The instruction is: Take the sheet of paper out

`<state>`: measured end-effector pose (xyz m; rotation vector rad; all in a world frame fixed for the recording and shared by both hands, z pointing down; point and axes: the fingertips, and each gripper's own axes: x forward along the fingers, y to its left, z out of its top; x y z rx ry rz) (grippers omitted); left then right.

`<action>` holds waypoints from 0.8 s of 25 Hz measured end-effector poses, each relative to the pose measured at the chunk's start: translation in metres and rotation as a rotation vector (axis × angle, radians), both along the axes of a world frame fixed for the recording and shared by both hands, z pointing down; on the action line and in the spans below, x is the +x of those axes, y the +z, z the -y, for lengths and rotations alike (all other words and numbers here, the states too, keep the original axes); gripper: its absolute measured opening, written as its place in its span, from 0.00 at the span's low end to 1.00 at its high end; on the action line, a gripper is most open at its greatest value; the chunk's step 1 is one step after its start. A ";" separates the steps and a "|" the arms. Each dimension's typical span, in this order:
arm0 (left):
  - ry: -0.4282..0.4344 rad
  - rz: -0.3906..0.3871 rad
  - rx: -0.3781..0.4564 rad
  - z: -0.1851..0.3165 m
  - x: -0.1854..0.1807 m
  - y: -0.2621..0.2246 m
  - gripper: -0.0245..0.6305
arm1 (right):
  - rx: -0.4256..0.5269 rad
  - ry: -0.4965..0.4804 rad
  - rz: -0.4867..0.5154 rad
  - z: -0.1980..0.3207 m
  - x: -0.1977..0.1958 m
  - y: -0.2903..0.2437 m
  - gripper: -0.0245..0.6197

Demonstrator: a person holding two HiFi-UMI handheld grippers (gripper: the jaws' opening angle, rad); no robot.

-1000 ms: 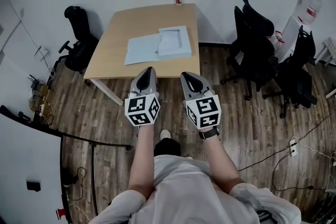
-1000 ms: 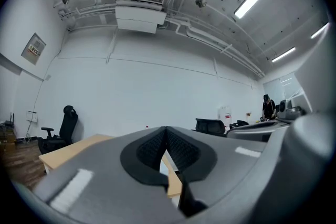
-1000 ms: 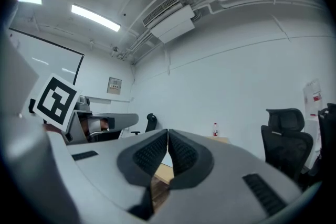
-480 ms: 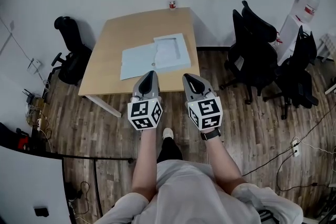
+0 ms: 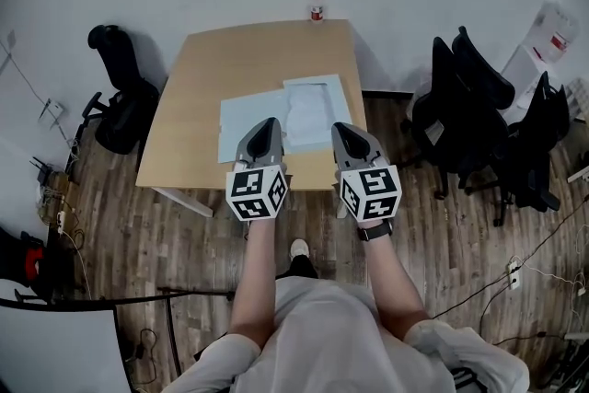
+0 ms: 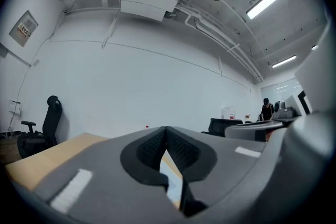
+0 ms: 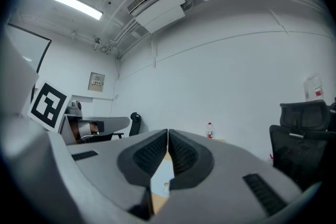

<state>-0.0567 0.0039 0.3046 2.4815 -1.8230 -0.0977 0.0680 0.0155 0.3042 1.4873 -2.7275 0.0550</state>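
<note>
Both grippers closed and empty at the near edge of the table; sheet of paper in the folder.

The left gripper (image 5: 267, 122) and the right gripper (image 5: 342, 129) are held level, side by side, with tips pointing across the wooden table (image 5: 239, 60). Each gripper view shows the jaws pressed together with nothing between them. An open pale-blue folder (image 5: 241, 120) lies flat on the near half of the table, just ahead of the tips. The sheet of paper (image 5: 308, 110) lies in the right half of the folder. A bottle (image 5: 316, 5) stands upright at the far table edge. Black office chairs (image 5: 469, 106) stand to the right.
</note>
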 end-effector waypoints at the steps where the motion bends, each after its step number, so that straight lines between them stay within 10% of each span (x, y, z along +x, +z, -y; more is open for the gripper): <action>1: 0.004 0.001 -0.004 0.011 -0.004 0.002 0.05 | -0.004 0.000 -0.003 0.011 -0.007 0.002 0.06; 20: 0.111 0.011 -0.072 0.186 -0.061 0.048 0.05 | -0.075 0.071 0.041 0.173 -0.072 0.037 0.06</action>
